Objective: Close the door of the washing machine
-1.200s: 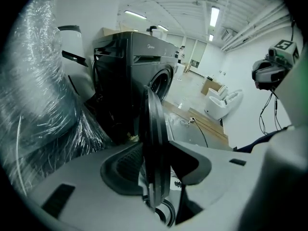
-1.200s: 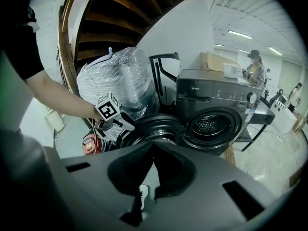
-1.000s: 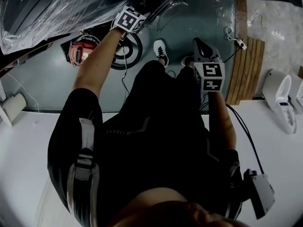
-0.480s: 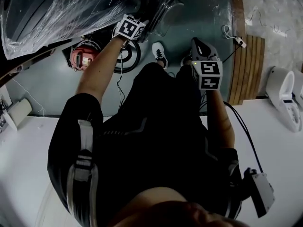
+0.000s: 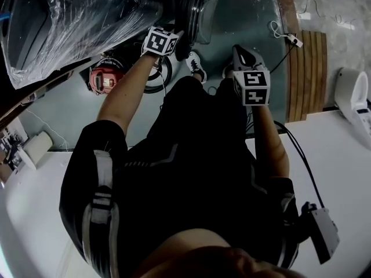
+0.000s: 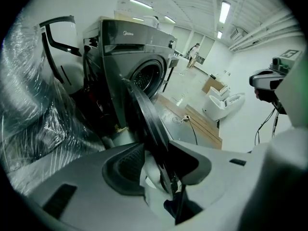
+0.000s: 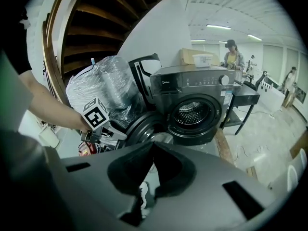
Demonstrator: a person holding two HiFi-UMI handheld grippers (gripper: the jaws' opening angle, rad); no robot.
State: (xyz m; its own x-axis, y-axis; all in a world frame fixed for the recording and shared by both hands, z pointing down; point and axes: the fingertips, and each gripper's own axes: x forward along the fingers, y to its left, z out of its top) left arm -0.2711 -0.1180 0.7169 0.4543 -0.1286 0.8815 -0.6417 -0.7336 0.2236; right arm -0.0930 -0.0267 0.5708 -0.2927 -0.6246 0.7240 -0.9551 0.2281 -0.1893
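Note:
The dark grey washing machine (image 7: 192,93) stands with its drum opening (image 7: 189,113) uncovered. Its round door (image 7: 144,126) hangs swung out to the left. My left gripper (image 6: 161,165) is open, and the door's rim (image 6: 144,114) runs edge-on between its jaws, close to the right pad, with a gap at the left pad. In the head view the left gripper (image 5: 177,38) sits at the door (image 5: 196,15). My right gripper (image 5: 242,54) hovers over the floor beside the person's shoes. Its jaws (image 7: 154,146) meet at the tips with nothing between them.
A plastic-wrapped bundle (image 5: 69,22) lies left of the machine. A red device (image 5: 104,79) and a cable coil (image 5: 157,73) are on the floor below it. A wooden strip (image 5: 304,68) and a power strip (image 5: 293,39) lie to the right. People stand far behind (image 7: 232,52).
My left gripper has shifted sideways with the door's rim, and the door now shows more edge-on. The right gripper has drifted along beside it, its jaws unchanged.

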